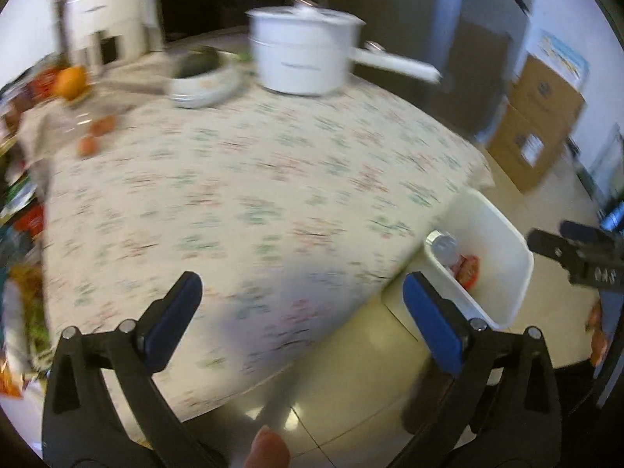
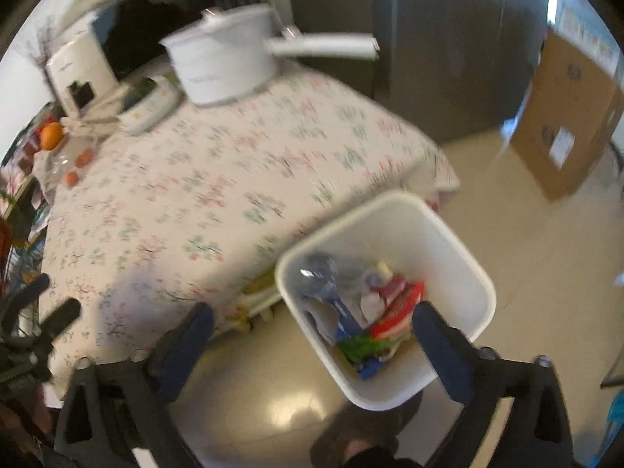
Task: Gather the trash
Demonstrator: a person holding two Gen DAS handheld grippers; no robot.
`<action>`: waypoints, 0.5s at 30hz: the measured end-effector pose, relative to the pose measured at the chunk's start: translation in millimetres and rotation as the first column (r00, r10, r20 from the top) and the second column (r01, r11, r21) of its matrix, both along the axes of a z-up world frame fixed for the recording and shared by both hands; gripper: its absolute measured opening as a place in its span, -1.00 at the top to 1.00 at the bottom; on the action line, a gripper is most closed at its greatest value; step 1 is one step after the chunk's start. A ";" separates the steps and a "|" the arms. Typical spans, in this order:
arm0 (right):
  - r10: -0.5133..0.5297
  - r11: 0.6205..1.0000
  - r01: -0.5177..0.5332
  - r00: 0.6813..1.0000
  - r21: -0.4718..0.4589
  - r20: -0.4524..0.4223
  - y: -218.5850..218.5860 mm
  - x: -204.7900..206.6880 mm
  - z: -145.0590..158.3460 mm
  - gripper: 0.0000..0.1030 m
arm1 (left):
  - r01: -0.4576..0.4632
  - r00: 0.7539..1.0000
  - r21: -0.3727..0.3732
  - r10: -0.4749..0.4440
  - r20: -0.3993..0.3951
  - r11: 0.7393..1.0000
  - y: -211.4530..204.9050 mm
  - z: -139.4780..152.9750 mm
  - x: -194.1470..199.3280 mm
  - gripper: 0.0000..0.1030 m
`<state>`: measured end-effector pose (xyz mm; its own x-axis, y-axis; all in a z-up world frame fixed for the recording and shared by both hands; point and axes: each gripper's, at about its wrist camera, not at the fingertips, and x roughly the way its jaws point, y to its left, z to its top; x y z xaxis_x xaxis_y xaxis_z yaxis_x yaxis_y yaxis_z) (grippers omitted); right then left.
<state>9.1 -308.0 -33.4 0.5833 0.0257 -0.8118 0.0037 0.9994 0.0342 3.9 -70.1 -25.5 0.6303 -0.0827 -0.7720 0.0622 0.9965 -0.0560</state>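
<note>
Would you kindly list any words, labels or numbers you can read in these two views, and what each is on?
None can be read.
White pot: grey lettering, blurred.
White appliance: small marking, blurred.
Cardboard boxes: round logos and a white label, too small.
Wall poster: print blurred.
Wrappers in the bin: print blurred.

From my seat, the middle of the tablecloth lies bare, so I have broad room to sweep there. The far edge is blocked by the white saucepan with its long handle jutting right, a bowl just beside it and a white appliance behind. Fruit and packets crowd the left edge. On the floor at the table's near right corner stands the white bin, its mouth unobstructed from above. Cardboard boxes stand well apart.
</note>
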 end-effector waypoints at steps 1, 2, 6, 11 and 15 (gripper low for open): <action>0.001 1.000 -0.001 1.000 -0.008 0.024 4.3 -4.0 3.5 -1.00 | -0.019 1.000 0.000 0.019 0.007 1.000 6.1 2.3 -2.0 -0.99; 0.001 1.000 0.000 0.998 -0.022 0.058 11.5 -10.3 8.5 -1.00 | -0.037 0.999 -0.002 0.037 0.024 0.999 13.0 6.1 -6.4 -0.99; 0.048 0.996 -0.038 0.989 -0.075 0.143 41.2 -28.6 21.2 -1.00 | -0.079 0.994 -0.014 0.079 0.080 0.997 27.9 19.2 -18.5 -0.99; 0.090 0.991 -0.070 0.978 -0.111 0.187 67.8 -36.5 27.0 -1.00 | -0.114 0.987 -0.022 0.116 0.115 0.993 43.3 27.0 -26.7 -0.99; 0.101 0.991 -0.080 0.974 -0.111 0.203 81.6 -34.8 29.7 -1.00 | -0.125 0.985 -0.026 0.127 0.121 0.992 51.4 27.9 -30.5 -0.99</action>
<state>-25.7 -226.3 -3.7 0.7384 0.0099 -0.6743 -0.0832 0.9936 -0.0765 -26.5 -18.7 2.4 0.7258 -0.0105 -0.6878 -0.0559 0.9957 -0.0742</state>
